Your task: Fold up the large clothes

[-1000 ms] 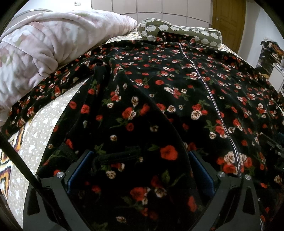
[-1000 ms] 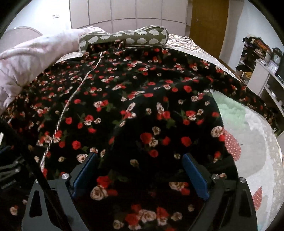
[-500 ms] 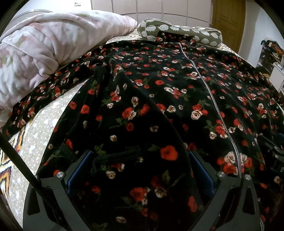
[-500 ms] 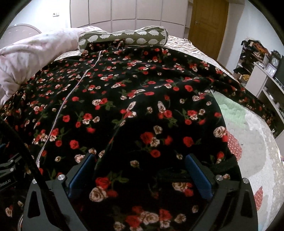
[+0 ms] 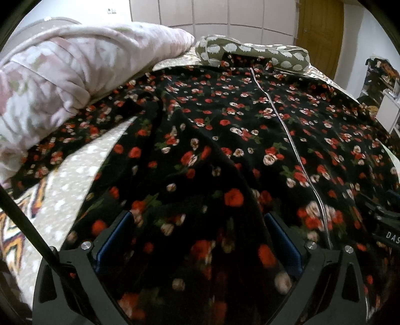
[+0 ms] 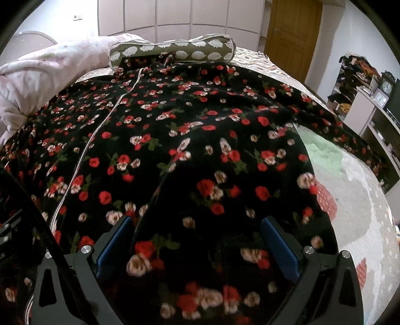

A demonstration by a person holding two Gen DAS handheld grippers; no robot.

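Left wrist view: the floral robe (image 5: 225, 150) runs lengthwise straight ahead of the left gripper (image 5: 197, 225), zipper (image 5: 287, 130) slightly right of its fingers, collar far ahead against the patterned bolster (image 5: 250, 51). Both grippers sit at the near hem, equally close. The right gripper (image 6: 195, 227) is likewise spread wide; fabric bunches between each pair of fingers, neither yet clamped. A pink duvet (image 5: 62, 82) lies ahead-left.

Bedroom under soft indoor light. Pale panelled wardrobe doors (image 6: 175, 15) along the back wall, a brown wooden door (image 6: 292, 32) to their right. Cluttered shelving (image 6: 370, 100) off the bed's (image 6: 350, 200) right edge, holding two clocks (image 6: 386, 87).
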